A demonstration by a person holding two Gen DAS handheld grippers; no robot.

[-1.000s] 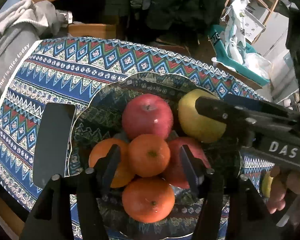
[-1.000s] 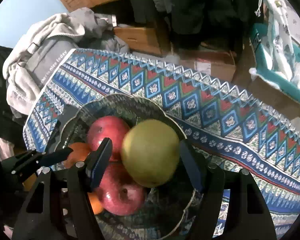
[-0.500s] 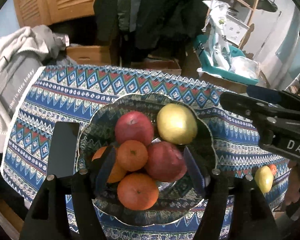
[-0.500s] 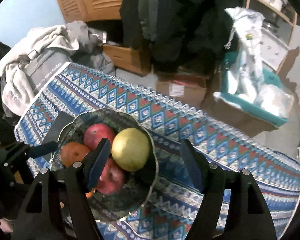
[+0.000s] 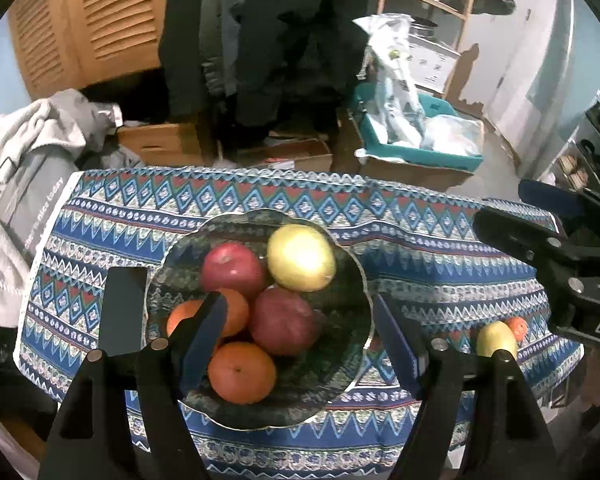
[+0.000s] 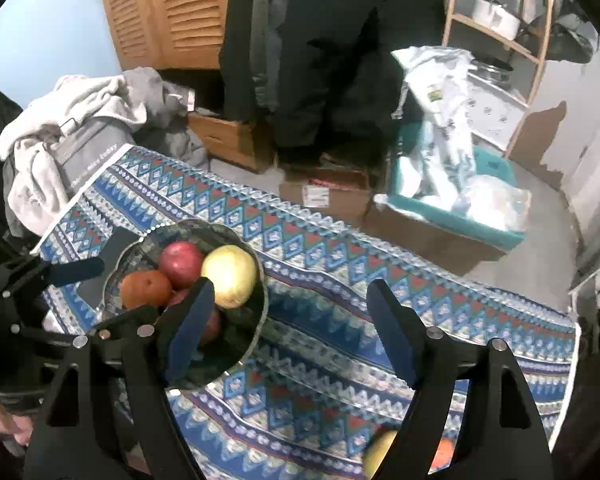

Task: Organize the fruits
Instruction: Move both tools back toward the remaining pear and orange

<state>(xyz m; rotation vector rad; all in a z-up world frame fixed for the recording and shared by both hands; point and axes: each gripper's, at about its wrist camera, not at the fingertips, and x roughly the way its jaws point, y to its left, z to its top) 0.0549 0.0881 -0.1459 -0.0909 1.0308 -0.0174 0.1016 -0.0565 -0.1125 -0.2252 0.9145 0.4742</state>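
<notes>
Now both claws gape empty — left claw (image 5: 300,340) above the fruit bowl (image 5: 356,280), right claw (image 6: 290,328) beside it.

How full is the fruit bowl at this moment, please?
Fairly full: the bowl holds a yellow apple, two red apples and three oranges, piled together.

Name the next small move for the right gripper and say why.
Probably swing the right gripper down toward the yellow fruit and small orange fruit near the cloth's right edge. Its jaws are open and empty, the bowl already holds six fruits, and those two lie outside it.
</notes>
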